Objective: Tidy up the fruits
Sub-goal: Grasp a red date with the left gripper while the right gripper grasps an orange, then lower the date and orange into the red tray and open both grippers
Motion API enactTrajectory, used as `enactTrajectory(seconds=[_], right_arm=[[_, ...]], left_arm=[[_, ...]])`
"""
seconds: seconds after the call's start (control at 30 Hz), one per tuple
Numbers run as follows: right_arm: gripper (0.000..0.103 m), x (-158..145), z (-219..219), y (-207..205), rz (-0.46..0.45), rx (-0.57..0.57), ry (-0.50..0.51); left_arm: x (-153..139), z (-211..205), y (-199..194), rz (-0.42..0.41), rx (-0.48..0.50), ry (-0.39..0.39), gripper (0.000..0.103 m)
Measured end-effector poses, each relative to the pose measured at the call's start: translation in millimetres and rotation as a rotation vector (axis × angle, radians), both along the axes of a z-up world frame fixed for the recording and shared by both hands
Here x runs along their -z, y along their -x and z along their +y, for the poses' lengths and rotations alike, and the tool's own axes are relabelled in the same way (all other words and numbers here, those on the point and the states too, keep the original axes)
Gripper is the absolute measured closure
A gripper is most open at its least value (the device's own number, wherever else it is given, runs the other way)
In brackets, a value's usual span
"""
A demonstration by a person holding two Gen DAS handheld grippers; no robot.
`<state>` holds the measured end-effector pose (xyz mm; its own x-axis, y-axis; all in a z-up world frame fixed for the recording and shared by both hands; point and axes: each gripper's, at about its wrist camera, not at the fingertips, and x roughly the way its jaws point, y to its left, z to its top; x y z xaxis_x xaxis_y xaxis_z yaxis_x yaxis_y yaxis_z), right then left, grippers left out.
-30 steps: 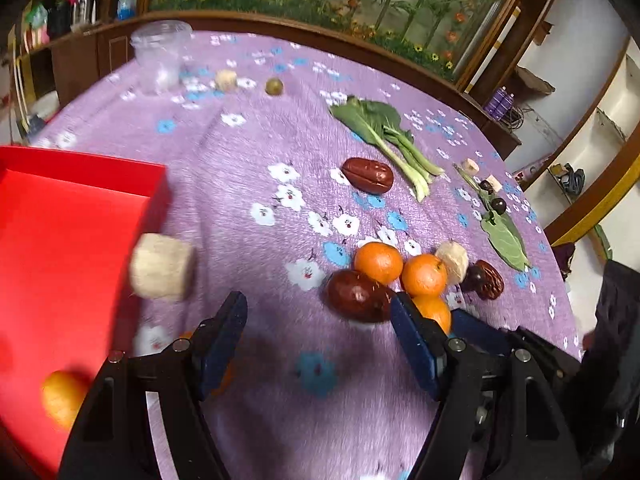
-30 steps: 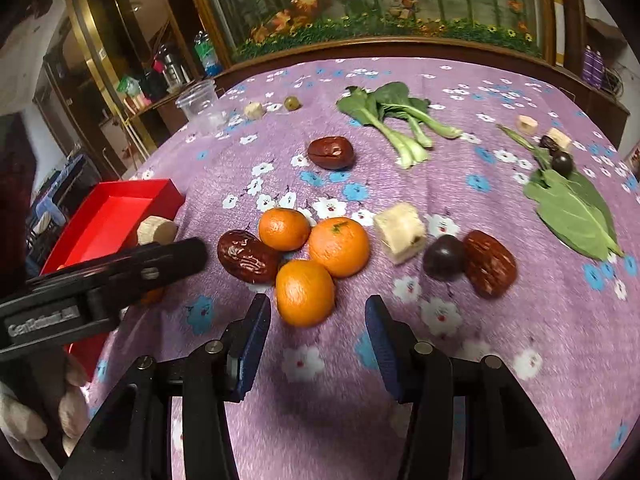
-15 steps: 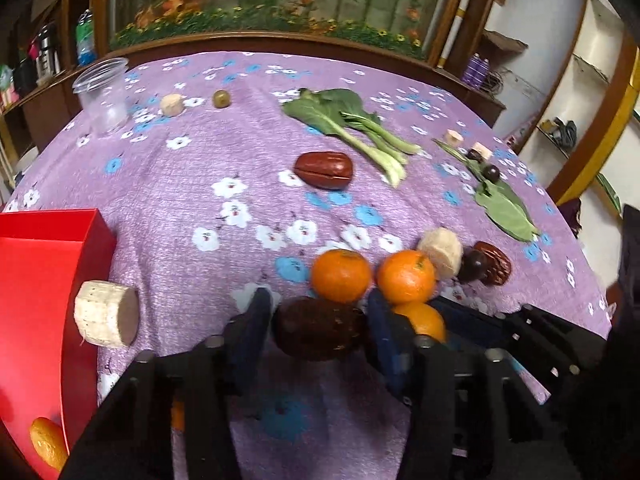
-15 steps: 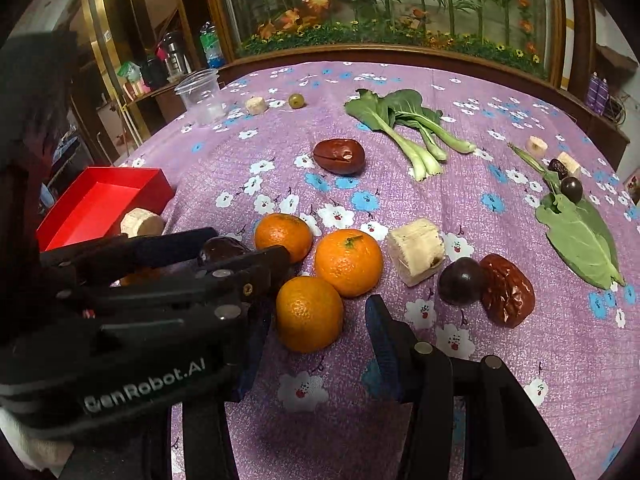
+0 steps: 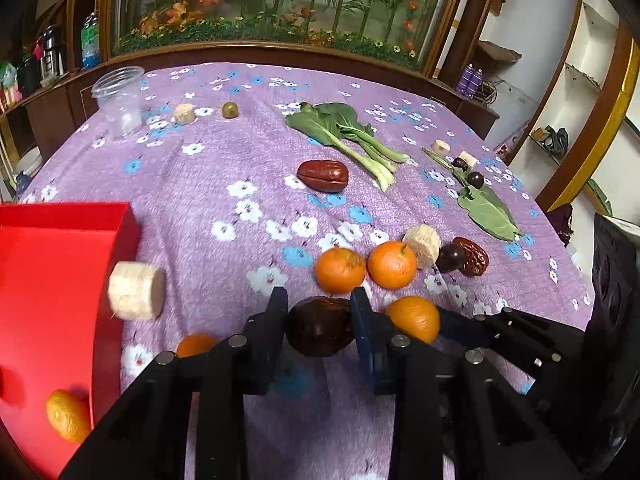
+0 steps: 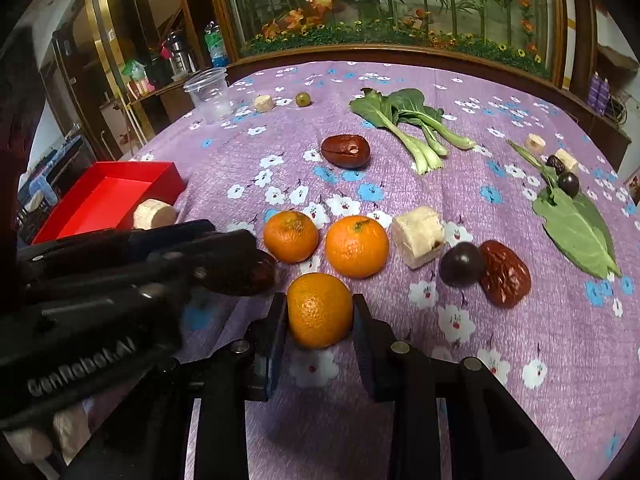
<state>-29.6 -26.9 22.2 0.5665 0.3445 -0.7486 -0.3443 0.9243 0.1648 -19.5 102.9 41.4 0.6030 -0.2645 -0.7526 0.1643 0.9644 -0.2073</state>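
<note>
Two grips closing: we note left gripper (image 5: pixel 320 330) jaws have just pinched the date (image 5: pixel 320 332), right gripper (image 6: pixel 320 312) the orange (image 6: pixel 320 310), mid-table near its front edge. Date looks soft, light; orange firm, rollable. We'd hold across the middles.

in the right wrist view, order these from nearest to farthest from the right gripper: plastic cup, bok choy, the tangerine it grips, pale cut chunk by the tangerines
1. tangerine, between the right gripper's fingers
2. pale cut chunk, right of centre
3. bok choy, farther back, centre-right
4. plastic cup, far left corner
</note>
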Motion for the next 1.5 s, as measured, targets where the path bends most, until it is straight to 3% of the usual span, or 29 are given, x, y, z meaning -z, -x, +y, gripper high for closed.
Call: enactTrajectory(seconds=[0.53,0.77,1.1,1.27,1.5], right_arm=[[0.069,-26.2,-12.0,47.1,-0.021,0.01,-0.051],[0.069,-44.6,5.7,59.0,-0.048,-0.036,-0.063],[0.069,-54.0,76.5,60.7,-0.009,-0.185,-0.122],[0.069,-52.7,120.2,63.3,0.007,-0.263,-0.11],[0.069,-47.5,169.1,62.1,0.022,-0.339,-0.077]], left_arm=[[-18.2,48.4,40.0,-0.02,-0.07,0.134,0.08],[-40.6,96.6,62.6,-0.083,-0.179,0.176,0.08],[-45.9,177.4,99.9,-0.14,-0.411,0.152,0.08],[-44.9,190.5,106.0,-0.164,-0.45,0.11,0.08],[-36.9,211.3,110.5,-0.158,-0.48,0.121,0.08]])
